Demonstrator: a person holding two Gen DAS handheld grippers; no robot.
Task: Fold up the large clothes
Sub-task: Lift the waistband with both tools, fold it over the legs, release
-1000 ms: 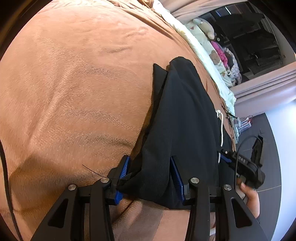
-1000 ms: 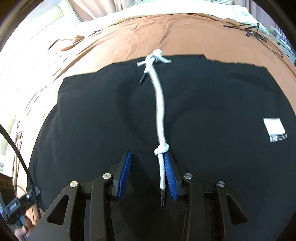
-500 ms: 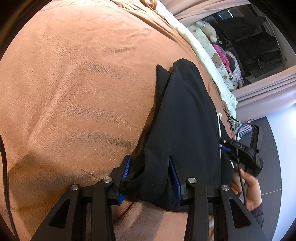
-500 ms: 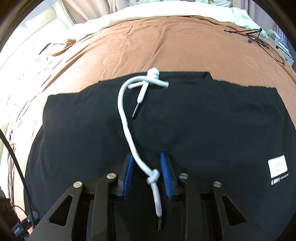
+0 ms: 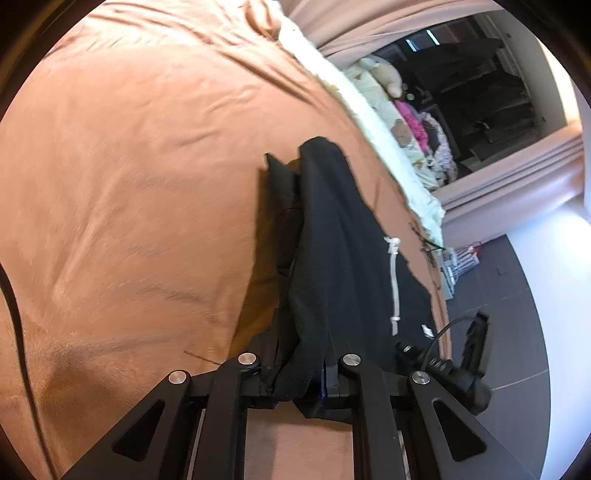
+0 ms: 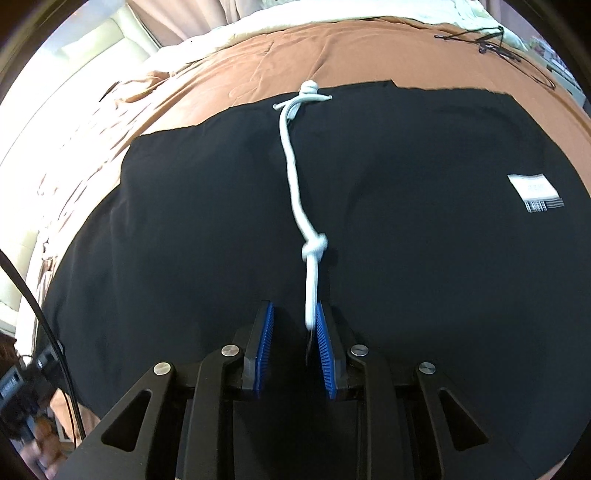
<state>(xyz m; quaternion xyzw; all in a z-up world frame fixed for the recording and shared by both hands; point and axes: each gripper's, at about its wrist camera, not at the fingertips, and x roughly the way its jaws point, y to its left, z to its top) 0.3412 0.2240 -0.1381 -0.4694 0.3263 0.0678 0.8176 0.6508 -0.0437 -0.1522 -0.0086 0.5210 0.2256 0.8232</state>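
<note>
The left claw has just been closing and now pinches a bunched fold of the black garment, its blue pads almost hidden by the cloth; a second ago the pads stood well apart with the fabric loose between them. From that grip the garment rises as a raised ridge away from the claw, higher off the brown bed cover than before, with its far corner still lying on the cover. The white drawstring shows on the garment's right slope, and just right of the garment's near edge sits the right claw's black body. The right claw has also been narrowing, yet its blue pads stand a little apart with only dark cloth seen in the gap; I cannot tell whether they nip that cloth. The drawstring ends against the inner face of the right pad, straighter than half a second ago, when it curved left of the garment's middle. The garment lies spread flat over the bed cover, with a white label on it far right of the drawstring. Beyond the garment's top edge the cover runs to a cream quilt.
</note>
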